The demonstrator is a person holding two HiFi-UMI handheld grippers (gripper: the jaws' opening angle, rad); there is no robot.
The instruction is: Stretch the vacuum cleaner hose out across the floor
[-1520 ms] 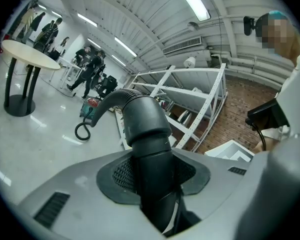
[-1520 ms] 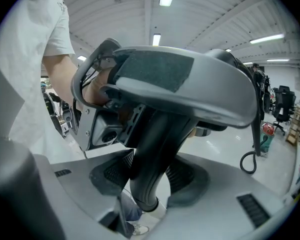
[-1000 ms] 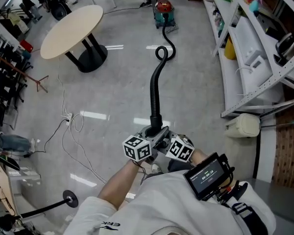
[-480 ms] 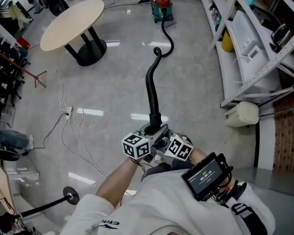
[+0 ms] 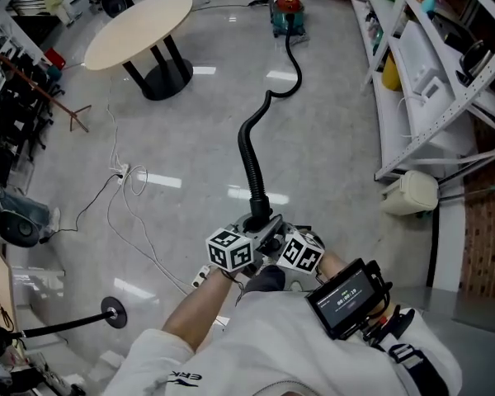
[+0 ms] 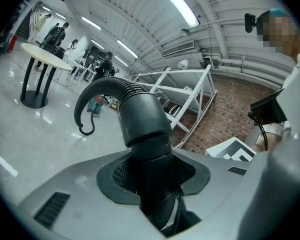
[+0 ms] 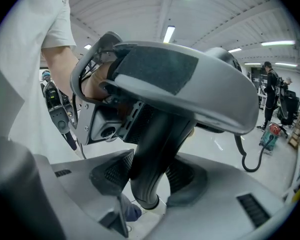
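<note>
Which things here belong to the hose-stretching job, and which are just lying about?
Job in hand:
- black ribbed vacuum hose
- red and teal vacuum cleaner
- left gripper and right gripper, both clamped on the hose's end

Lying about:
- round beige table
- white floor cable
- white metal shelving
- cream plastic container

Glossy grey floor [image 5: 190, 147]. Round table [image 5: 140, 30] at far left, beige top on a black pedestal. Thin white cables [image 5: 125, 209] loop loose over the floor on the left. White shelving [image 5: 412, 97] runs along the right, with a yellow container [image 5: 389, 74] on it. Cream canister [image 5: 410, 195] at the shelving's foot. Brick wall [image 5: 483, 246] at lower right. Black rod with disc foot [image 5: 113, 312] at lower left.
</note>
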